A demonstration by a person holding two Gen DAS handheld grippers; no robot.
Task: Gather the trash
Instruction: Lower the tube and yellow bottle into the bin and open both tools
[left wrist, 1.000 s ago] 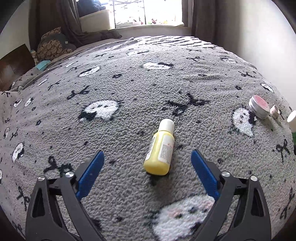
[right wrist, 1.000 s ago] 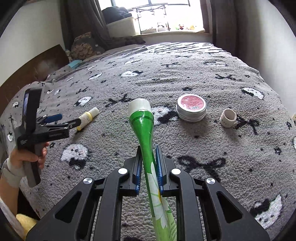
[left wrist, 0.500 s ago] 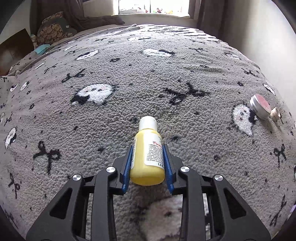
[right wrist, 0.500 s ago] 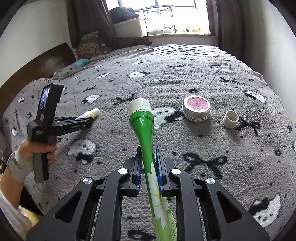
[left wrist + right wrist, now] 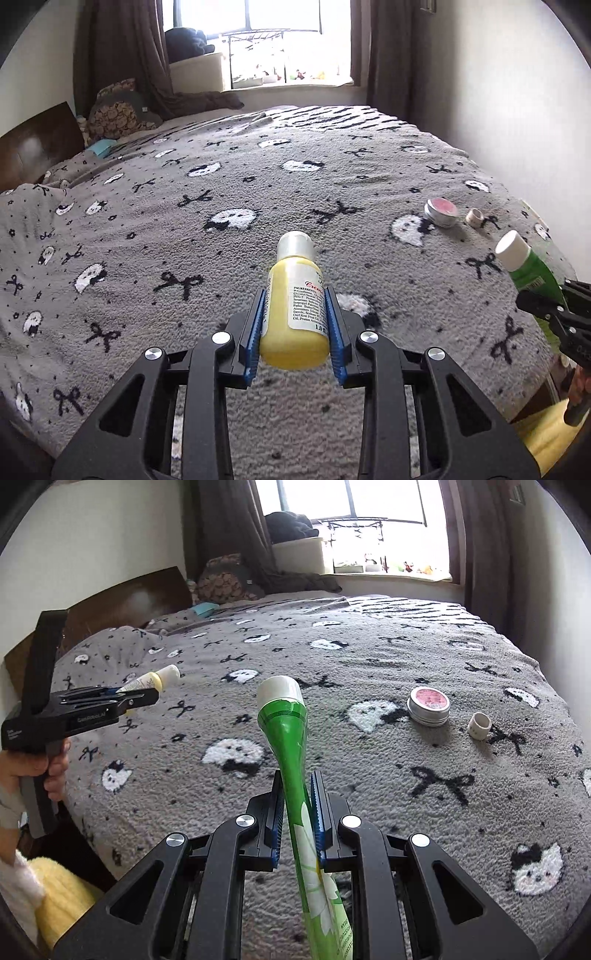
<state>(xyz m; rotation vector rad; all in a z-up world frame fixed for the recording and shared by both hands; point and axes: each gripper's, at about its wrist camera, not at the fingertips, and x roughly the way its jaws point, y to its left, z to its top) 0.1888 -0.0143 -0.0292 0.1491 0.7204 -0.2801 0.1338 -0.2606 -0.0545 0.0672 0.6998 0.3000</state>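
Nearest the viewer, the left gripper (image 5: pixel 294 325) clamps its blue pads on the sides of a small yellow bottle (image 5: pixel 294 314), white cap pointing away; the bottle hangs clear of the blanket (image 5: pixel 258 177). The jaws have just been closing, with the bottle between them. The right gripper (image 5: pixel 297 819) is narrowed on the flat tail of a green tube (image 5: pixel 291 760), whose white cap also points away and which is likewise carried above the bed. Farther off, to the right, a round tin (image 5: pixel 428 705) with a pink lid lies on the blanket, and just beside it, to its right, a small white ring-shaped piece (image 5: pixel 479 726). Judged from this, two items are collected and in hand, not yet deposited; no bin is visible. The tin and the white piece appear to remain for pickup.
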